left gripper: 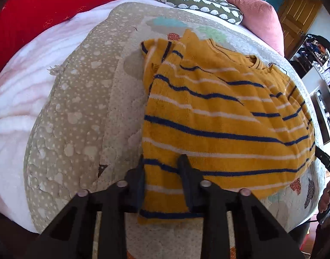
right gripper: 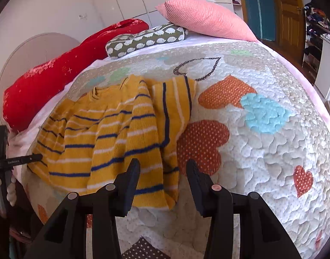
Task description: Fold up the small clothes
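Observation:
A small mustard-yellow sweater (left gripper: 225, 112) with navy and white stripes lies rumpled on a quilted bedspread (left gripper: 83, 112). My left gripper (left gripper: 162, 161) has its fingers either side of the sweater's near hem corner, with cloth between them. In the right wrist view the sweater (right gripper: 104, 138) lies left of centre, one sleeve folded over the body. My right gripper (right gripper: 162, 168) is open, its fingers straddling the sweater's near right hem edge without pinching it. The left gripper's tip (right gripper: 24, 159) shows at the far left of that view.
The quilt (right gripper: 261, 142) has orange and blue heart patches. A red cushion (right gripper: 57, 75), a hedgehog-print bolster (right gripper: 143, 40) and a pink pillow (right gripper: 208, 19) lie along the far side. A white fleece blanket (left gripper: 24, 90) lies to the left. A wooden door (right gripper: 287, 10) stands beyond.

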`<action>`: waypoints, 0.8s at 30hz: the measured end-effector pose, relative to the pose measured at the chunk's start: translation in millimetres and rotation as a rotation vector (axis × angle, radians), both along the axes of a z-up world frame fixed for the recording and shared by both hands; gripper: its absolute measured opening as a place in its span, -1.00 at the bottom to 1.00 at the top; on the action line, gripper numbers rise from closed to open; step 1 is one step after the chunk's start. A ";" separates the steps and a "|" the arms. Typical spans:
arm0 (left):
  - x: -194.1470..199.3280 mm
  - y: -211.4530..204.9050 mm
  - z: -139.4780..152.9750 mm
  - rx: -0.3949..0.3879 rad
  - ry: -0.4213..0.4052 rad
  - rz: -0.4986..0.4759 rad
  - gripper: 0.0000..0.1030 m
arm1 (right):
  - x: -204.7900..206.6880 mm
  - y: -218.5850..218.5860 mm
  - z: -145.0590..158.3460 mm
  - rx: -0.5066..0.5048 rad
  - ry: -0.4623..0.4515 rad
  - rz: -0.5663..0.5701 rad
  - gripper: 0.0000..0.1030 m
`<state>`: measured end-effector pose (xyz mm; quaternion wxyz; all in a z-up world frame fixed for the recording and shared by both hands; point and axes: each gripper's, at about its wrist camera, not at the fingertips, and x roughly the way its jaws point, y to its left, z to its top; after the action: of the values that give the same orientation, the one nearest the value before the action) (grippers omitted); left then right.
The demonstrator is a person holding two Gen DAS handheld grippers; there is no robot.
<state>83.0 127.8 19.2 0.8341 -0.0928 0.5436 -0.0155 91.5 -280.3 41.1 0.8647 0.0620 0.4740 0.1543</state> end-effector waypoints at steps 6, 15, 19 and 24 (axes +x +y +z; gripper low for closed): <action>4.1 12.1 12.0 0.058 0.021 0.033 -0.83 | 10.1 -25.7 10.1 0.033 0.009 -0.063 -0.92; 0.7 20.5 5.8 0.059 0.025 0.082 -0.73 | 19.4 -36.2 -16.0 -0.044 0.067 -0.101 -0.86; -14.2 29.5 16.4 0.020 -0.013 0.110 -0.57 | 4.9 -36.2 4.5 -0.092 0.013 -0.107 -0.38; -53.3 28.6 40.0 0.056 -0.082 0.155 -0.41 | -23.7 -37.6 38.4 -0.171 -0.083 -0.115 -0.38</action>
<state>29.7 156.5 59.3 0.8567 -0.1107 0.5002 0.0606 67.8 -317.9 79.5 0.8931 0.0086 0.4450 0.0656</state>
